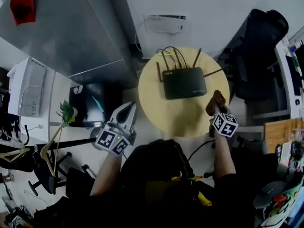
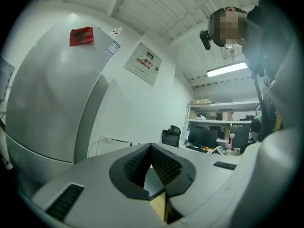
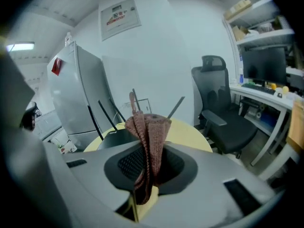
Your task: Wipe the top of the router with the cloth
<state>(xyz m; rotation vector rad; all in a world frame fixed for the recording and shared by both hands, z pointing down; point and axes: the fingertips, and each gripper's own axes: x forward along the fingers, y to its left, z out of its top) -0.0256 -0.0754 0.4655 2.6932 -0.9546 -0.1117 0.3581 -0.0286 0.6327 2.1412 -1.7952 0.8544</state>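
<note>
We are pinching the cloth (image 3: 150, 129) in our right gripper (image 3: 146, 163) for wiping the router (image 1: 184, 82), our left gripper (image 1: 127, 112) idling closed, empty.

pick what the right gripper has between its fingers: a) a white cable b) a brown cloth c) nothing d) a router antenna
b: the right gripper is shut on the brown cloth, which stands up out of it, while the black router lies apart on the round yellow table.
</note>
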